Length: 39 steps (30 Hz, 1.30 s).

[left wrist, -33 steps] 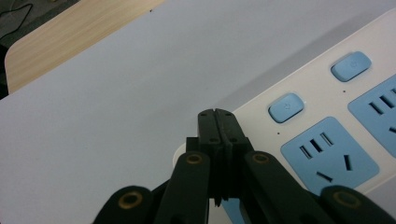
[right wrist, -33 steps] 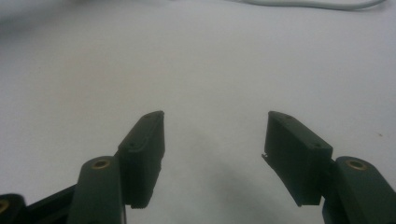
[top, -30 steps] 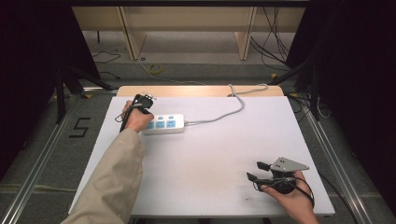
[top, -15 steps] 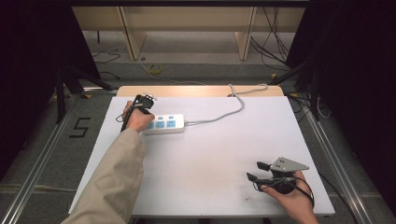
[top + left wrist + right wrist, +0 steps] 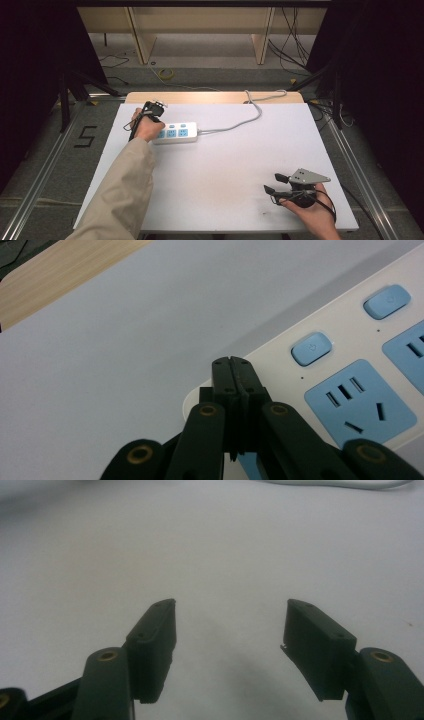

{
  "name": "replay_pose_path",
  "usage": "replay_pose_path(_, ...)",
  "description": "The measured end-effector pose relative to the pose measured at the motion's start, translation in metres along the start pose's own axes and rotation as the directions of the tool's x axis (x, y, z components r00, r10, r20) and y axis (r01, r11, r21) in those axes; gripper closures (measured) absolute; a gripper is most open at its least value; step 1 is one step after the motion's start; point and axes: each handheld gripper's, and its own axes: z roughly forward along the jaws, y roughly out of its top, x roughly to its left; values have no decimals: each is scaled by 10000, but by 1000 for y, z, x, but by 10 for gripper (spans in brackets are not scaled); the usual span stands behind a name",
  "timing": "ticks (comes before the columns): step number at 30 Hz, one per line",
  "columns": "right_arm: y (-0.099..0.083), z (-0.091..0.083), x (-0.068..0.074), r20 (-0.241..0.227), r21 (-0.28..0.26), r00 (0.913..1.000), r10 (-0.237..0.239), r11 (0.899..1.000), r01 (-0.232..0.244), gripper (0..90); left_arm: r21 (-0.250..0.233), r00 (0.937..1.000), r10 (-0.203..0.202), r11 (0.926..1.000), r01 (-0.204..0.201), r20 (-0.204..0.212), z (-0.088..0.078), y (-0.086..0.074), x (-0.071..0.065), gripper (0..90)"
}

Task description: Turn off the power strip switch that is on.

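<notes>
A white power strip (image 5: 175,133) with blue sockets and blue switches lies at the back left of the white table (image 5: 225,165). My left gripper (image 5: 232,364) is shut with nothing between its jaws, and its tips rest over the strip's left end (image 5: 320,390), beside a blue switch (image 5: 311,348). The hand holding it (image 5: 145,126) sits at that end of the strip in the high view. My right gripper (image 5: 274,184) stands open and holds nothing near the table's front right; bare tabletop lies between its fingers (image 5: 155,645).
The strip's grey cable (image 5: 250,112) curves right and runs off the table's back edge. A wooden board (image 5: 210,97) borders the back of the table. Metal rails (image 5: 45,165) run along the floor on both sides.
</notes>
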Motion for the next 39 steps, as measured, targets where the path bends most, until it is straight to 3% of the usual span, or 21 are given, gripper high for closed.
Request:
replay_pose_path(7, 0, 0, 0, -5, 35, 10000, -1, 10000, 1, 388, 32, 9999, 32, 10000, -32, 107, -1, 1, -1, 898)
replay_pose_path(11, 0, 0, 0, 4, 46, 10000, 3, 10000, -3, 387, 128, 9999, 76, 9999, -74, -132, 0, 3, -4, 898)
replay_pose_path(39, 0, 1, 1, -42, 34, 10000, -3, 10000, 3, 386, 400, 9999, 124, 9991, -120, -103, 0, 5, -6, 900)
